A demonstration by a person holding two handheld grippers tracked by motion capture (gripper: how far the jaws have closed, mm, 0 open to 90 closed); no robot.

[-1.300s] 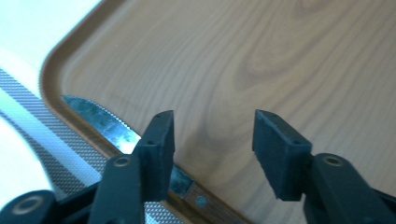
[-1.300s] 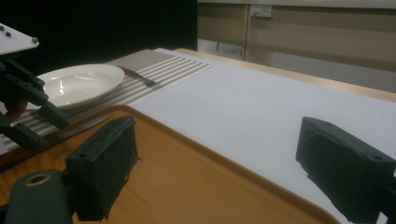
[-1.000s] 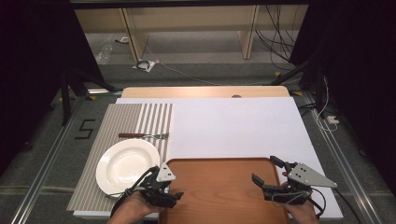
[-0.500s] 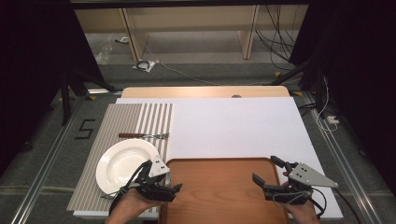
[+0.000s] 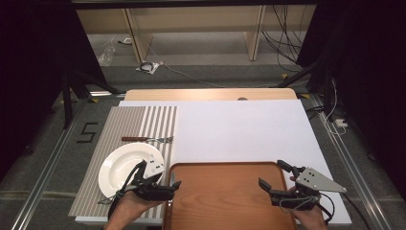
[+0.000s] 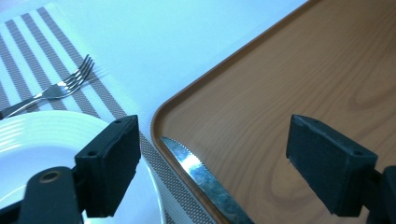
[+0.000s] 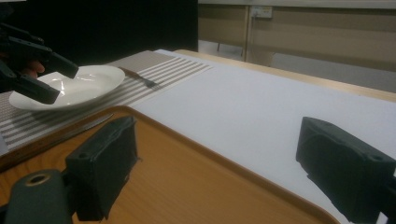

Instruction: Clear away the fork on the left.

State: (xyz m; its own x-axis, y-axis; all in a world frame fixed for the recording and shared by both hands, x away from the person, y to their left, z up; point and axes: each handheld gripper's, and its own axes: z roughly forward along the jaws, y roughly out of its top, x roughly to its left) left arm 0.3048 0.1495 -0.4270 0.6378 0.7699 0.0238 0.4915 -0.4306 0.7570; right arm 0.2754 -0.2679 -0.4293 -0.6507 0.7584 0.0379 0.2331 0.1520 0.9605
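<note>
- The left gripper (image 5: 167, 188) sits low at the near left of the table, held in the person's left hand (image 5: 128, 207), which comes in from the near edge. It points right, roughly level, with its tips at the left rim of the wooden tray (image 5: 225, 168).
- Its jaws have just been opening and now stand wide apart. In the left gripper view the knife (image 6: 205, 181) lies in the gap between them, but neither pad touches it.
- The knife rests along the tray's left rim, its serrated blade pointing away from the near edge. It lies just beside the white plate (image 5: 123, 165).
- The right gripper (image 5: 274, 178) is at the near right, held in the right hand (image 5: 309, 216). It points left and a little away over the tray's right part, grey plate uppermost, its cable trailing off to the right.
- Its jaws are spread wide with nothing between them; the right gripper view shows bare tray and white table cover (image 7: 261, 98) in the gap.
- The plate stands on a striped placemat (image 5: 119, 124) at the left, touching or nearly touching the left gripper's body.
- A fork (image 5: 148, 139) lies on the mat just beyond the plate, tines to the right, well clear of both grippers.
- The tray fills the near middle of the table, between the two hands.
- The plate's rim stands close on the knife's left; the tray's raised rim runs under it.
</note>
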